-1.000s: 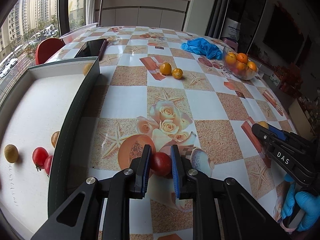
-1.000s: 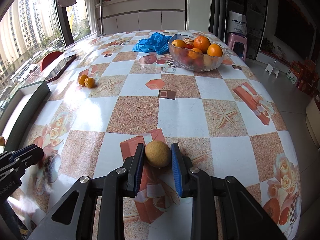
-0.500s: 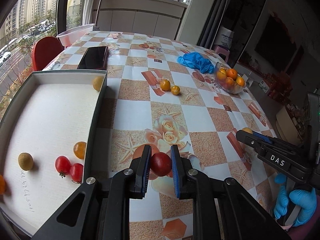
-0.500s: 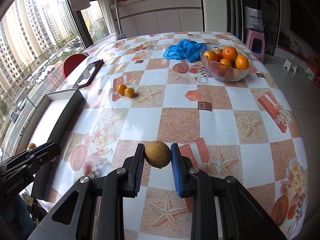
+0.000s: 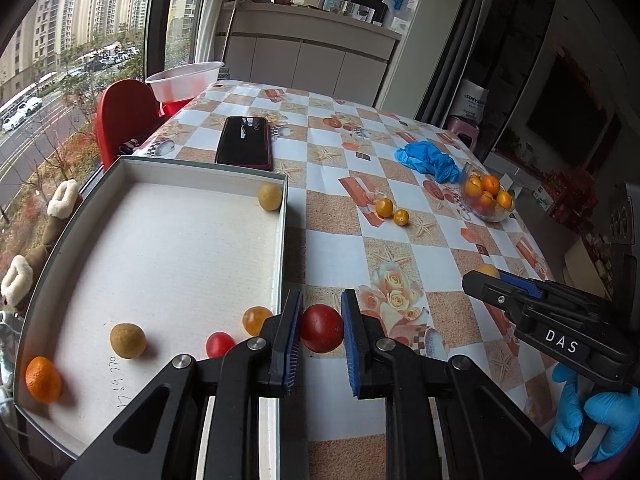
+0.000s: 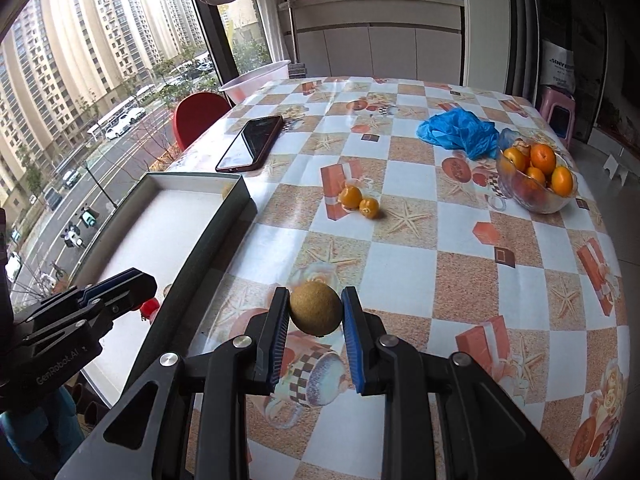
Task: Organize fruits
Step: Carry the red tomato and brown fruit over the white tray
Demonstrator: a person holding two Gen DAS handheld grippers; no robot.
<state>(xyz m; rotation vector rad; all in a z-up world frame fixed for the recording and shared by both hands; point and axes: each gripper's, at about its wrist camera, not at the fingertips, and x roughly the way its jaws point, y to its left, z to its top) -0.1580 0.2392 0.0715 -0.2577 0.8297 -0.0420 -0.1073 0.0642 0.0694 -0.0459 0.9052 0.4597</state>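
Two fruits are in hand at once, and the rest lie sorted or waiting. Largest is the counter with its patterned oilcloth; at its nine-o'clock side sits the grey tray, holding a tangerine, two tan round fruits, an amber one and a red one. Beyond the tray, at twelve o'clock, lies a dark phone. Toward two o'clock stands the glass bowl of oranges, with a crumpled blue glove just behind it. Near the counter's middle two small orange fruits touch each other.

The left tongs are clenched on a red cherry tomato, which hangs over the counter just beside the tray's near wall. The right tongs grip a tan-brown round fruit, at about three o'clock from the tray.

The tomato is likely light, smooth-skinned and easily burst, so a gentle hold across its widest part suits it. The brown fruit looks rough-skinned and firmer, less prone to slipping, and it too is best held across its middle.
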